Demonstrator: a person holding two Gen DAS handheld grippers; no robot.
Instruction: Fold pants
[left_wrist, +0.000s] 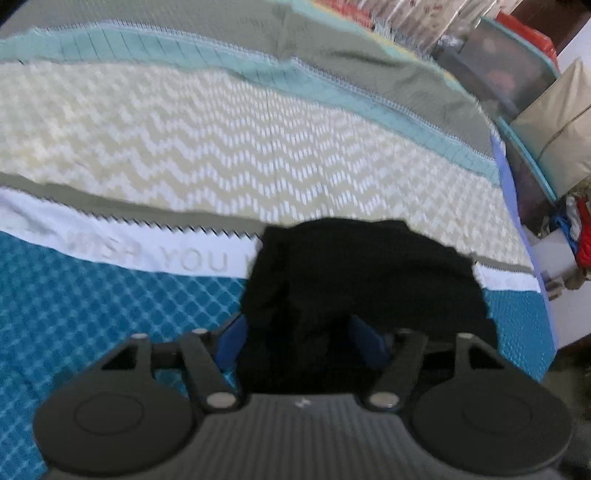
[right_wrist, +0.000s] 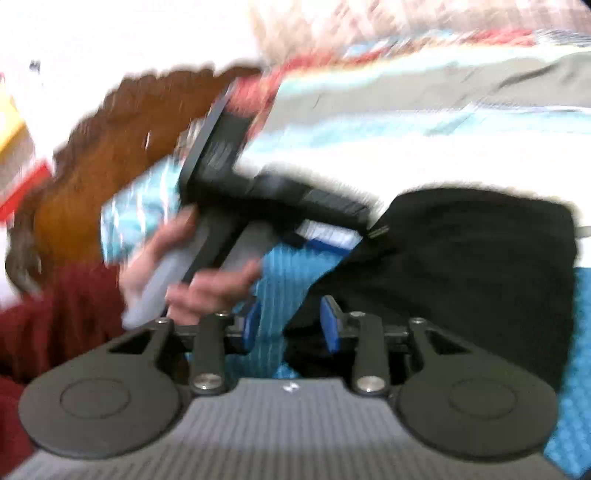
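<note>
I see the black pants bunched in a compact heap on the patterned bedspread, lying over its white lettered band and blue diamond part. My left gripper has its jaws spread around a thick wad of the cloth; whether they pinch it I cannot tell. My right gripper is released, with the pants' edge just beside one blue pad. The fabric looks soft, limp and light, so I judge a hem or waistband edge the best hold.

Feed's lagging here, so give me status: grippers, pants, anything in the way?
Left gripper wide around bunched black pants; grip unclear. Right gripper open at pants' edge. Pants heaped on bedspread. Nothing blocking.
</note>
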